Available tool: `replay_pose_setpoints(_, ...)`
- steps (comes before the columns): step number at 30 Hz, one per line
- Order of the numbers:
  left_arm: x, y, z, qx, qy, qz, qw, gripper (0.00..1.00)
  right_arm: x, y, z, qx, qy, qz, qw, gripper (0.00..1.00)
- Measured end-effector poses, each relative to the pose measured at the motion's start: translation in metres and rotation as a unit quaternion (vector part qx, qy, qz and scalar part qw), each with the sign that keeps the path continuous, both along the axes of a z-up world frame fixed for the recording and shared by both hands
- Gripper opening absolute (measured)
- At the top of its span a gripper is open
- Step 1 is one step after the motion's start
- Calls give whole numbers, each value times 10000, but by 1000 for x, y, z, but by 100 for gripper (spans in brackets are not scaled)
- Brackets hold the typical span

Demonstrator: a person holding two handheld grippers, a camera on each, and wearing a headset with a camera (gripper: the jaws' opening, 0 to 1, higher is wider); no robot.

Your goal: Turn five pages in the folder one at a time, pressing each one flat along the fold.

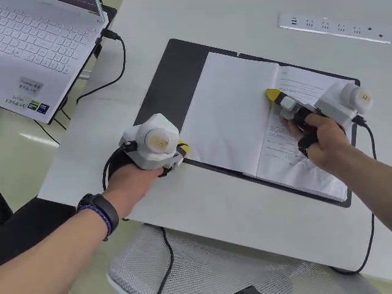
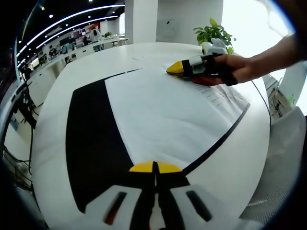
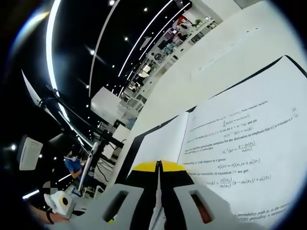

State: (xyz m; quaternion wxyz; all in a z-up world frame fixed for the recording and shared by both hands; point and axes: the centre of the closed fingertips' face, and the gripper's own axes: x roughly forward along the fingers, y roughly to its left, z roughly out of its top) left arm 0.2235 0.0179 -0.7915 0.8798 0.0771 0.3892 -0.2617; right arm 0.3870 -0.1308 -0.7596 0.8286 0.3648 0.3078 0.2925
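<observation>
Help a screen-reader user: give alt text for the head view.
An open black folder lies on a white table, a blank page turned over its left half. The right hand-held gripper, shut, has its yellow tip at the fold; the left hand-held gripper sits at the folder's near edge.

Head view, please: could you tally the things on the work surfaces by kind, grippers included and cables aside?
Grippers: 2, the left gripper and the right gripper
Folder: 1
Laptop: 1
Power strip: 1
Total: 5
</observation>
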Motion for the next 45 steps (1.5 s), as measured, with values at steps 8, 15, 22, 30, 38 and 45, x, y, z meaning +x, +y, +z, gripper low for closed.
replay_pose_setpoints(8,0,0,0,5,5,-1,10000,0,19,-2,4,71,-11,-363,9993,0)
replay_pose_setpoints(15,0,0,0,0,1,-12,10000,0,39,-5,5,63,-47,-497,9987,0)
replay_pose_setpoints(22,-1,0,0,-28,9,-3,10000,0,61,-9,0,105,9,-569,9983,0)
replay_pose_setpoints(30,-1,0,0,-9,3,3,10000,0,77,-16,-8,155,-29,-782,9968,0)
replay_pose_setpoints(38,-2,-1,1,-23,-28,39,10000,0,51,-11,-8,118,-161,-402,9990,0)
replay_pose_setpoints(45,-2,-1,1,-62,-28,20,10000,0,32,-6,-9,122,-189,-77,9997,0)
